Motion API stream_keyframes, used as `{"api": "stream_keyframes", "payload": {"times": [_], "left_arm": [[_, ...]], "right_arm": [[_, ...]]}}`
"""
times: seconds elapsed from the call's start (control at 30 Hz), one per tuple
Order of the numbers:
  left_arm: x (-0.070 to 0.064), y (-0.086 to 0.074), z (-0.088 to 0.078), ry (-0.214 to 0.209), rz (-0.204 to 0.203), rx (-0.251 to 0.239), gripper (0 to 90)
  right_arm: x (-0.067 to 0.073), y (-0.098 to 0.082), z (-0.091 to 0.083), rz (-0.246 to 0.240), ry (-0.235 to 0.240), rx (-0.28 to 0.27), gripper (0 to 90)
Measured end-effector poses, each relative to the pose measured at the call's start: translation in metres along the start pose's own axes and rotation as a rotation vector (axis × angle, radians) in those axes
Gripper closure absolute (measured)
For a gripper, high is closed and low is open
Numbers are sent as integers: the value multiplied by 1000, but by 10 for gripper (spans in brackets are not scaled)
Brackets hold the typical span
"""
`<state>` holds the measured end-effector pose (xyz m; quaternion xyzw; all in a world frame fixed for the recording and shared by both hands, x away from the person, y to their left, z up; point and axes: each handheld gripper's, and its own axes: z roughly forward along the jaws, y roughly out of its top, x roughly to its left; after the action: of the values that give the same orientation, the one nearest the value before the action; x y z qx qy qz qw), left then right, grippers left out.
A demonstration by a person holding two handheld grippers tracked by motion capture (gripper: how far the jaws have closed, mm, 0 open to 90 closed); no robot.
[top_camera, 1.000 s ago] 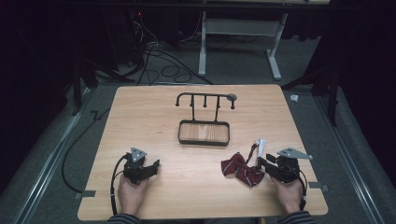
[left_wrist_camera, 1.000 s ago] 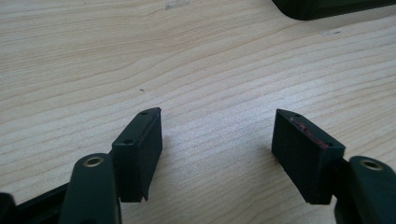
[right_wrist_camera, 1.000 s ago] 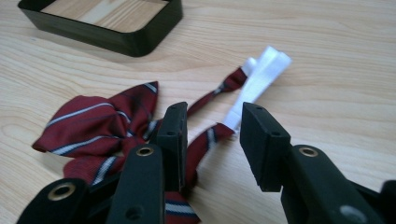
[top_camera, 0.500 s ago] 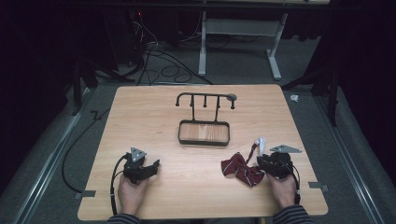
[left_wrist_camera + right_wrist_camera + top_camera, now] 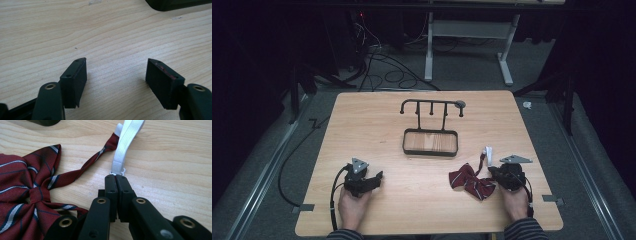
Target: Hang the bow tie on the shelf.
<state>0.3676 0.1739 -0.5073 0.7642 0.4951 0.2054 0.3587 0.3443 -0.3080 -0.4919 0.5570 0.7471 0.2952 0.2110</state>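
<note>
The right gripper [image 5: 116, 178] has just closed its jaws on the white strap [image 5: 125, 145] of the bow tie [image 5: 469, 181] near the table's [image 5: 422, 210] right front, while the left gripper [image 5: 116, 75] rests with jaws apart

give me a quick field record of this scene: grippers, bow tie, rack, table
right gripper: jaws have just closed, shut on the white strap of the bow tie
left gripper: open, nothing between the jaws, low over the table
bow tie: dark red with stripes, lying on the table beside the right gripper
rack: black hook stand with wooden tray base, mid table, untouched
table: light wood
</note>
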Motion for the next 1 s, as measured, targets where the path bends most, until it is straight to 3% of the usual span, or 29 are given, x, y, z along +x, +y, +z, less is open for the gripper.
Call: {"api": "stream_keyframes", "payload": {"times": [0.33, 1.0], "left_arm": [[0, 0, 0, -1, 0, 0, 339], [1, 0, 0, -5, -4, 1, 339]], "right_arm": [[5, 9, -15, -31, 36, -77, 900], [32, 71, -61, -145, 210, -217, 900]]}}
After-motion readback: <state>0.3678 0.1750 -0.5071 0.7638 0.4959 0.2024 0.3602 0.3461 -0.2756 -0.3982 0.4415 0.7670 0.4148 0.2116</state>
